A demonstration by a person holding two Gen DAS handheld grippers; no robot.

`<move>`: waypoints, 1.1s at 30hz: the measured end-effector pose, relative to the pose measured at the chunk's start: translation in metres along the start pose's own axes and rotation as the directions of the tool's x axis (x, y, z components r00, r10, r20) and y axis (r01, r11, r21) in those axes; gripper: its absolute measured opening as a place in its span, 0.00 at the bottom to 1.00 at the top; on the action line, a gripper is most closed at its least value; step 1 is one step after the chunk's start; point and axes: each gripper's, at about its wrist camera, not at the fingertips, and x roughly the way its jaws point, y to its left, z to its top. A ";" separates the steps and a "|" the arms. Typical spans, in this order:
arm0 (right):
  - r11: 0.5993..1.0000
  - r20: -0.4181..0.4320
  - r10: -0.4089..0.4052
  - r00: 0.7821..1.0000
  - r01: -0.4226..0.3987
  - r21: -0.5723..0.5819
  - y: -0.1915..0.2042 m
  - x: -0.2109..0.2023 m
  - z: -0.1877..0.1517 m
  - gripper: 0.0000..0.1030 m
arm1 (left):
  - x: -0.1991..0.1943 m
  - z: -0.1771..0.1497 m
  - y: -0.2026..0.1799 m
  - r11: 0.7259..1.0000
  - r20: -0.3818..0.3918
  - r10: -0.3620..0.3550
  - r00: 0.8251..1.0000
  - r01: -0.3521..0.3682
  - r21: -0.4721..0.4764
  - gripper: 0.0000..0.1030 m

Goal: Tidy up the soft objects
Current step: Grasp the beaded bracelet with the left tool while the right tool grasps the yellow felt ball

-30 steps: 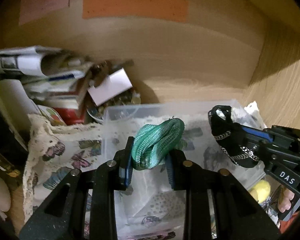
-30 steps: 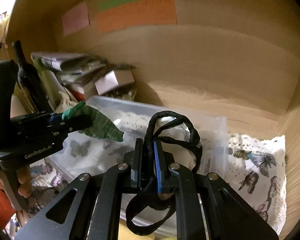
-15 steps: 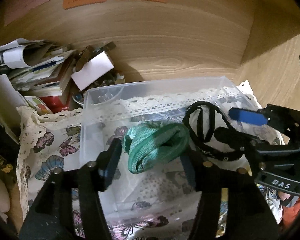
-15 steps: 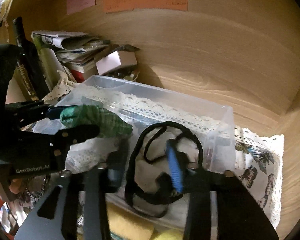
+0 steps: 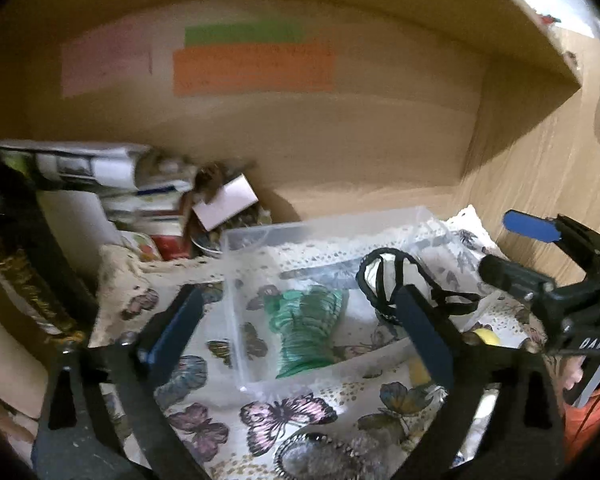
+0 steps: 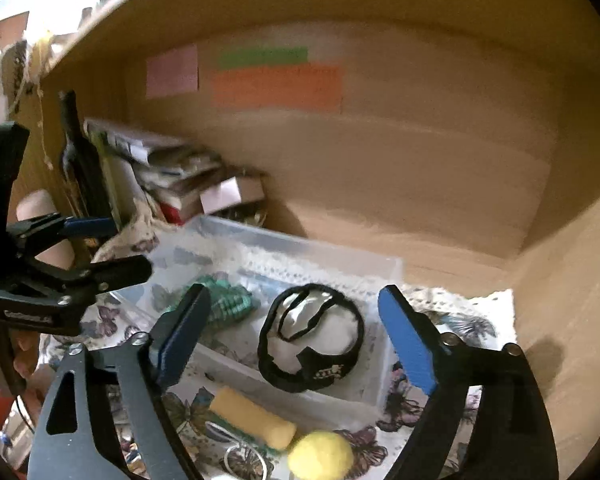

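A clear plastic bin [image 5: 236, 304] [image 6: 388, 276] stands on a butterfly-print cloth [image 5: 284, 416] in a wooden shelf. A green braided cord bundle [image 5: 306, 330] [image 6: 230, 306] lies in the bin's left part. A black looped strap [image 6: 312, 338] [image 5: 384, 280] lies in its right part. My left gripper [image 5: 300, 328] is open and empty, drawn back above the bin's near side. My right gripper [image 6: 296, 340] is open and empty, held above the black strap. Each gripper shows in the other's view, the right one [image 5: 520, 252] and the left one [image 6: 100, 248].
A yellow foam roll [image 6: 252, 416] and a yellow ball [image 6: 320, 454] lie on the cloth in front of the bin, with a metal ring [image 6: 244, 460] beside them. A beaded brooch [image 5: 320, 456] lies near. Stacked books and papers [image 5: 100, 184], a small white box [image 5: 224, 200] and a dark bottle [image 6: 80, 160] crowd the left.
Both grippers opened and let go: the green cord and the black strap dropped into the bin. Both grippers then pulled back and up, away from the bin.
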 end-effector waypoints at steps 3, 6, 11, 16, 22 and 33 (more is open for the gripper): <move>1.000 0.027 -0.012 1.000 0.012 0.005 0.000 -0.012 -0.004 0.89 | -0.011 -0.005 0.004 1.000 0.006 -0.001 1.000 0.001 -0.002 0.99; 1.000 0.034 -0.018 0.999 0.018 0.003 0.002 -0.017 -0.011 0.91 | -0.014 -0.015 0.007 1.000 -0.019 -0.012 1.000 0.012 -0.003 0.99; 1.000 0.015 -0.027 1.000 0.027 0.007 0.002 -0.026 -0.031 0.92 | -0.010 -0.042 0.013 1.000 -0.087 -0.004 0.996 0.003 -0.013 0.99; 0.998 -0.031 -0.049 0.998 0.050 0.024 -0.003 -0.026 -0.053 0.92 | -0.012 -0.071 0.017 0.999 -0.158 -0.027 0.987 0.019 -0.049 0.99; 0.996 -0.105 -0.045 0.993 0.053 0.074 -0.013 -0.019 -0.078 0.92 | -0.026 -0.096 0.004 0.999 -0.152 -0.030 0.988 0.028 -0.018 0.99; 0.987 -0.177 0.011 0.984 0.018 0.157 -0.025 -0.006 -0.096 0.81 | -0.016 -0.110 -0.008 0.996 -0.199 -0.069 0.978 0.079 0.047 0.53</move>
